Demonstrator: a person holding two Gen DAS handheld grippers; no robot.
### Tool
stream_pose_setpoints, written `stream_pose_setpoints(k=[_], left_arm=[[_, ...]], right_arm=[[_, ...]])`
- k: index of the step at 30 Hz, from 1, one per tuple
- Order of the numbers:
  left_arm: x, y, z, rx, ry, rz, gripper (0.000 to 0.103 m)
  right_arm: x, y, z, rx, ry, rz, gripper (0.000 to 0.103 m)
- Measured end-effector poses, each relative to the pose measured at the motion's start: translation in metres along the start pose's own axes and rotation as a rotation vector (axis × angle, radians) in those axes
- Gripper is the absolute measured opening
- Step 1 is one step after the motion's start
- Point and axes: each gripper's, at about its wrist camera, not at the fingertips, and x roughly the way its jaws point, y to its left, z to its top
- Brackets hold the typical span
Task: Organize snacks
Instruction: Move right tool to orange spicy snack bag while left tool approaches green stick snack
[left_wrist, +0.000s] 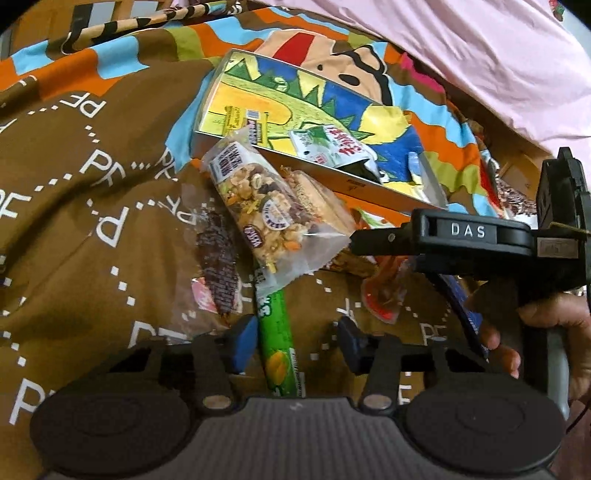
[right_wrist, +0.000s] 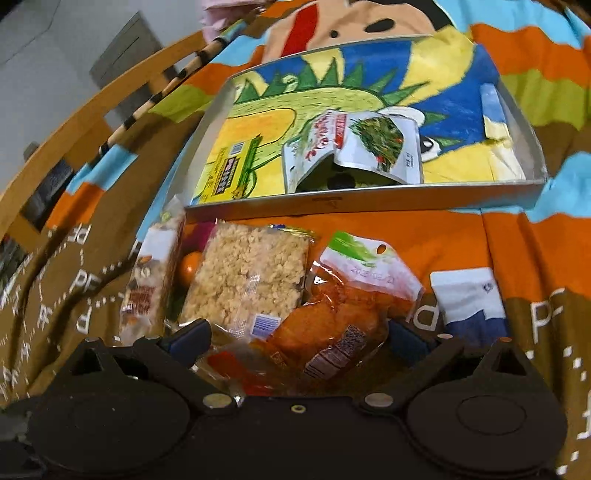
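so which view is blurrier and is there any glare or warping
Right wrist view is softer, with smeared print on the orange snack pouch. Left wrist view is sharper, with glare on the nut mix packet. Both bend the tray edges, fisheye-style.

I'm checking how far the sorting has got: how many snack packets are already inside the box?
1. A white packet with a green-leaf picture lies in the box, near its front wall, roughly mid-width. The other snacks lie outside on the bedspread. Something small could hide behind that packet.

One tray (right_wrist: 369, 201), eight snack packets (right_wrist: 247, 277)
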Motion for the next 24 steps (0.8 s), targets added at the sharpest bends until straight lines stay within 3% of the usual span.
stream_pose_setpoints(k=[2, 7, 18, 24], left_arm=[[0.0, 0.0, 0.0, 0.004, 0.003, 0.027, 0.034], [-0.001, 0.005, 0.001, -0.034, 0.006, 0.041, 0.022], [-0.007, 0.004, -0.002, -0.081, 0.03, 0.038, 0.021], [-0.003, 0.009, 0.001, -0.094, 0.031, 0.021, 0.022]], right_arm=[[-0.001, 0.002, -0.001, 0.003, -0.008, -0.012, 0.097], [-0.009, 0.006, -0.007, -0.008, -0.023, -0.023, 0.094], [-0.031, 0.013, -0.025, -0.087, 0.069, 0.01, 0.091], [-0.023, 0.006, -0.022, -0.014, 0.076, 0.03, 0.096]])
